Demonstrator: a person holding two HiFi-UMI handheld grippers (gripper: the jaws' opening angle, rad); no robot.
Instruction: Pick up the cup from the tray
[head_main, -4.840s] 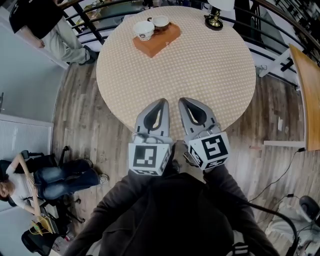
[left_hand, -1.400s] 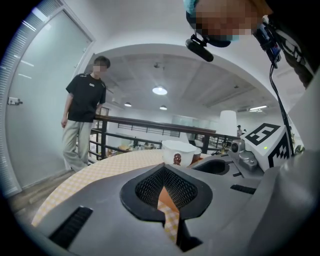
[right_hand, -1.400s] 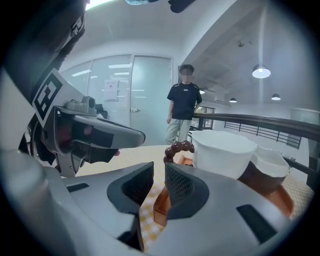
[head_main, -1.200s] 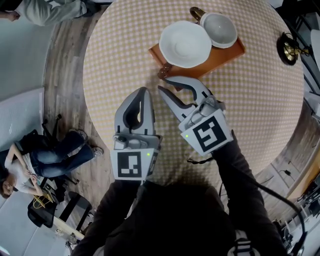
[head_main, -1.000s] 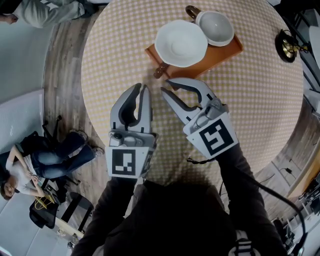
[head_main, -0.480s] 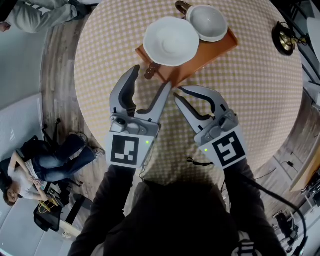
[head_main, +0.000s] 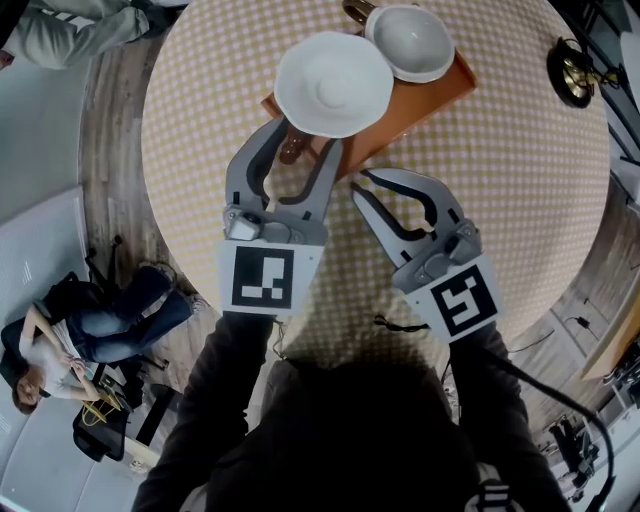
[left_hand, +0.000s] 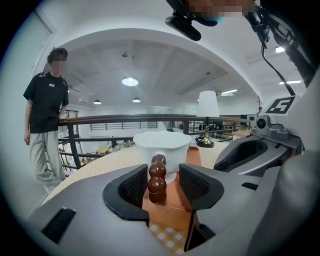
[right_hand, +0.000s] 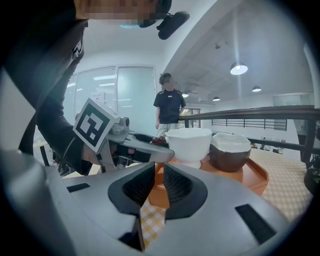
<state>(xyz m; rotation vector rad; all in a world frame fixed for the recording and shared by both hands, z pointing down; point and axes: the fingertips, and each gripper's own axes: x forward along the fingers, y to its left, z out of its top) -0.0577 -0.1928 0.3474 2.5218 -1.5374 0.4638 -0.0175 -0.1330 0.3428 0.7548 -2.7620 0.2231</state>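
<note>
A white cup (head_main: 333, 84) with a brown beaded handle (head_main: 291, 150) stands on the near-left end of an orange tray (head_main: 440, 90). My left gripper (head_main: 303, 140) is open, its jaws on either side of that handle (left_hand: 157, 178) without pressing it. They swung wide and have just been closing a little. In the left gripper view the cup (left_hand: 161, 148) rises right behind the handle. My right gripper (head_main: 358, 185) hovers over the cloth just short of the tray (right_hand: 255, 180). Its jaws have narrowed to a small gap and hold nothing.
A second cup (head_main: 408, 42), brown outside (right_hand: 229, 151), sits on the tray's far end. The round table (head_main: 520, 200) has a checked cloth, and a brass lamp base (head_main: 570, 72) stands at its right rim. A person (left_hand: 45, 115) stands beyond the railing.
My left gripper has moved forward to the tray and its jaws have spread from nearly shut to straddle the cup's handle. The right gripper has shifted slightly right and its jaws have narrowed.
</note>
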